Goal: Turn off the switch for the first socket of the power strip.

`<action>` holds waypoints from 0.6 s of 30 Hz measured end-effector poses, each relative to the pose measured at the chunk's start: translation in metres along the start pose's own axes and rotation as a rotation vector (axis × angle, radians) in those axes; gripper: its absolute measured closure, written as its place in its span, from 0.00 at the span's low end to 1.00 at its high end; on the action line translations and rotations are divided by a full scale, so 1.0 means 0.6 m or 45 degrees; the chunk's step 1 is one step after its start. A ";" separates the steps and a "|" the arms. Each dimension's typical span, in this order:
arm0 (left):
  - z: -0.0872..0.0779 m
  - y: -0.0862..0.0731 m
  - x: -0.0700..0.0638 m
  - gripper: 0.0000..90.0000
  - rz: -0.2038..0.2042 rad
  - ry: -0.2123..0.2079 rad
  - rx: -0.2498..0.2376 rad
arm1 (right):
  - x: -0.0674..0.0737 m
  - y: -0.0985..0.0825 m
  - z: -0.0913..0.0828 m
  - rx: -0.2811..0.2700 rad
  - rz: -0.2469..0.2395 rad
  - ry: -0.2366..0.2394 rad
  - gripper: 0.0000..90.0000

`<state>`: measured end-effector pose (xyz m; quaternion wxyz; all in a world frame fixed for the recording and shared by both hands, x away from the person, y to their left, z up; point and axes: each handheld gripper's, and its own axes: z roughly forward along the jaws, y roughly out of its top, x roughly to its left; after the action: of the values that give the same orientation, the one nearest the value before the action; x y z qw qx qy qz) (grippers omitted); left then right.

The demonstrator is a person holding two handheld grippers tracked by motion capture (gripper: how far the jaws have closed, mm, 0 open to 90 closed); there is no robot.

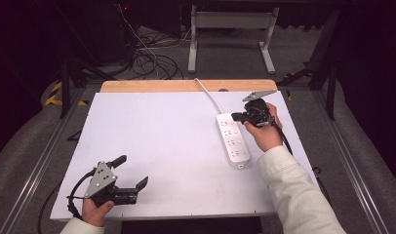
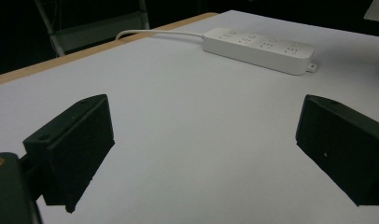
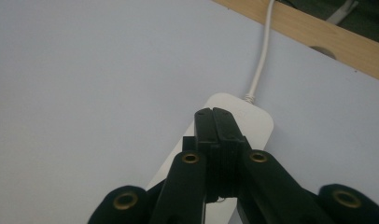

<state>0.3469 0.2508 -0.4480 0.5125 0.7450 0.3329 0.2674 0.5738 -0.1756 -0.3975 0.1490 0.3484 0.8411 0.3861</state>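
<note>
White table (image 1: 162, 136), wood strip along far edge. White power strip (image 1: 232, 140) flat at right-centre, cord (image 1: 208, 92) running off far edge. Right gripper (image 1: 237, 117) over strip's cord end, jaws pressed together, empty. Left gripper (image 1: 132, 171) near-left corner, wide open, empty.

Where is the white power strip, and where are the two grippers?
power strip (image 1: 233, 140), high view, middle of its top face.
right gripper (image 1: 235, 117), high view, tip of its shut jaws.
left gripper (image 1: 132, 171), high view, gap between its open jaws.
</note>
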 end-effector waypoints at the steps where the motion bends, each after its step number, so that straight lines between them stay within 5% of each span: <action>1: 0.000 0.000 0.000 0.05 0.000 -0.001 0.000 | -0.001 0.000 0.005 0.002 0.003 -0.005 1.00; 18: 0.001 -0.001 0.001 0.05 -0.011 -0.002 0.004 | -0.018 -0.010 0.063 0.064 0.032 -0.090 1.00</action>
<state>0.3478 0.2511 -0.4487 0.5127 0.7445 0.3361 0.2642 0.5985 -0.1655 -0.4272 0.1650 0.3759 0.8403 0.3541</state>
